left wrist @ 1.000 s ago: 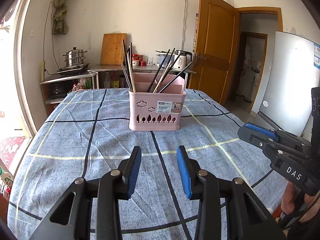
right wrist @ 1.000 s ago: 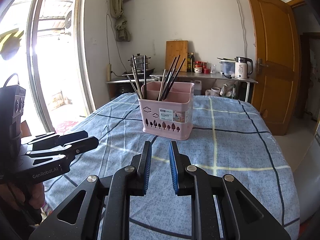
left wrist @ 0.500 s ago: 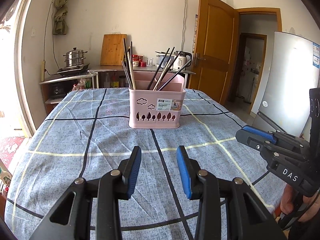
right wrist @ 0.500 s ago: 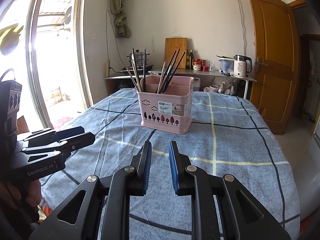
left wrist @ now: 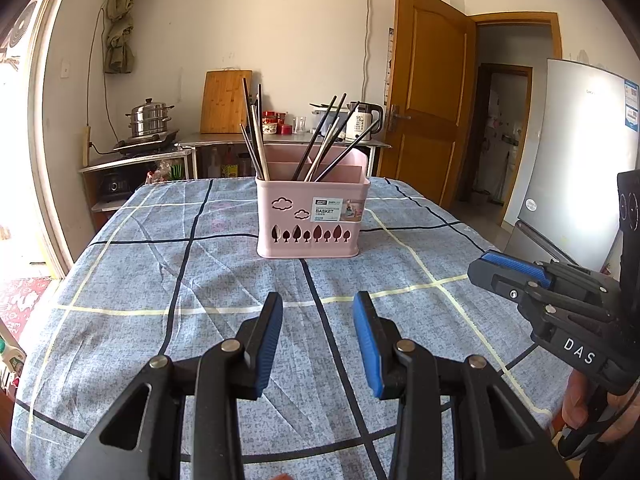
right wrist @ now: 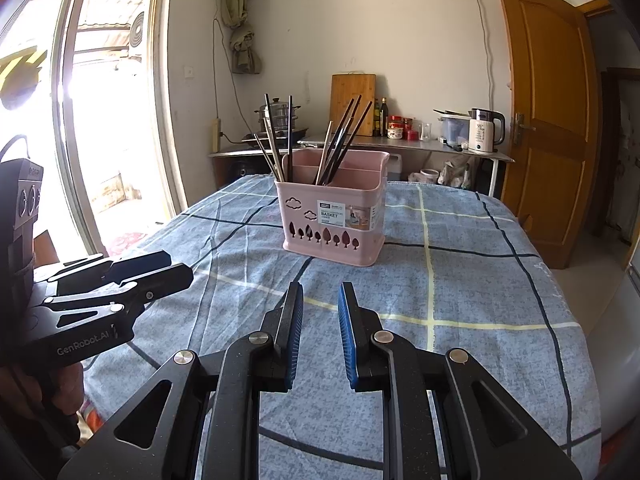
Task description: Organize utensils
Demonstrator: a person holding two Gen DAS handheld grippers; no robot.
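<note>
A pink plastic utensil basket with tree-shaped cut-outs (left wrist: pixel 310 216) stands upright near the middle of a table draped in a blue-grey checked cloth (left wrist: pixel 132 280). Dark and pale chopsticks (left wrist: pixel 256 140) lean in two bunches, one in its left compartment and one (left wrist: pixel 326 140) further right; how the dividers split them is hard to read from these angles. No loose utensil shows on the cloth.

The left gripper with blue-padded black fingers (left wrist: pixel 318 336) hangs above the near cloth, jaws apart and empty. The right gripper of the same build (right wrist: pixel 319 332) sits beside it, gap narrower, also holding nothing. Both are well short of the basket.

The risk lies in the sticks' lean: a pinch on one slim, smooth chopstick could drag its neighbours out or let it slip and roll off the cloth. The light basket may tip or slide if a bunch is pulled sideways rather than straight up.
</note>
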